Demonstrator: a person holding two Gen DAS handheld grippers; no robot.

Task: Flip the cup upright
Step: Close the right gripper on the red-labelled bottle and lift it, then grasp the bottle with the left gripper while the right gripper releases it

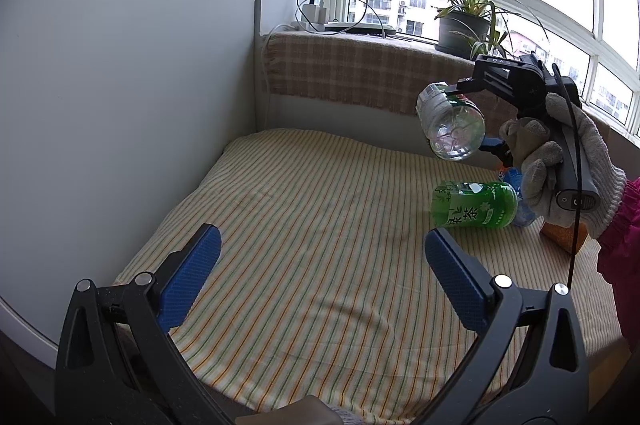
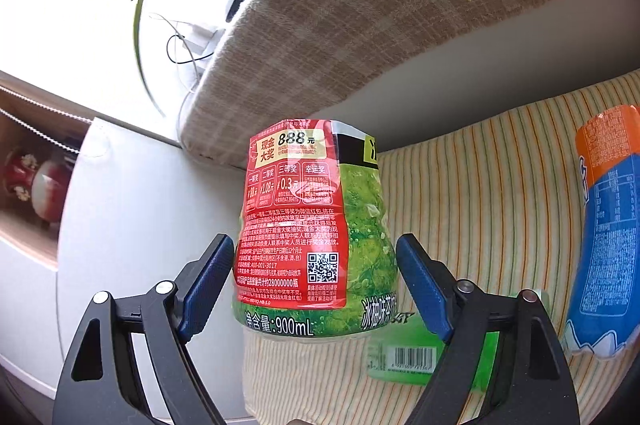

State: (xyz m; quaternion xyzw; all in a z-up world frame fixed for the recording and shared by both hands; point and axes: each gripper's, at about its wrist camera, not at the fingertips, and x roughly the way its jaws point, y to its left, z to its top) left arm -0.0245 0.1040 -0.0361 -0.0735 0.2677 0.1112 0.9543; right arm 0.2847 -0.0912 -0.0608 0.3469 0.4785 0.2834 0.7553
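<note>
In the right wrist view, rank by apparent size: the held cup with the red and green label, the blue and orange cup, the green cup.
1. held cup, though nearness inflates it
2. blue and orange cup, partly cropped
3. green cup, mostly hidden, so unsure

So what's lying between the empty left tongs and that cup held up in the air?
Only bare striped cloth. The left view shows nothing on it between the left tongs and the cup; a green cup lies off to the side.
</note>
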